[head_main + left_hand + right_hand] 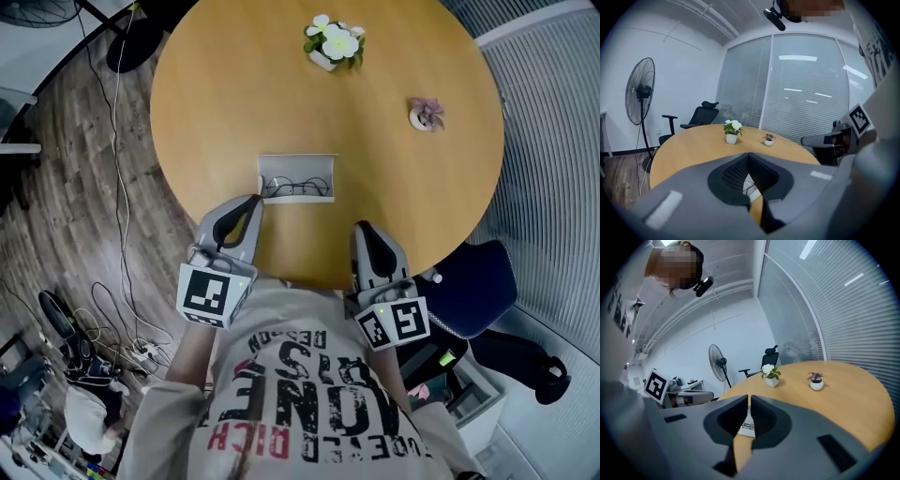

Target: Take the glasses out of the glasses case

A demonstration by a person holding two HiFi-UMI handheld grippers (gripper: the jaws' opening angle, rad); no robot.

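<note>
An open white glasses case [296, 166] lies on the round wooden table [225, 103], towards its near edge. Dark-framed glasses [298, 187] rest inside it. My left gripper [254, 202] hovers just near-left of the case, jaws shut and holding nothing. My right gripper [363, 229] is held above the table's near edge, right of the case, also shut and holding nothing. In the left gripper view the shut jaws [748, 155] hide most of the case [753, 192]. In the right gripper view a strip of the case [747, 426] shows below the shut jaws [749, 397].
A white pot of white flowers [332, 43] and a small pot with a pink plant [426, 113] stand on the far half of the table. A dark office chair [473, 283] stands at the right. Cables [112, 309] trail over the floor at the left. A floor fan [641, 96] and another chair [696, 117] stand beyond the table.
</note>
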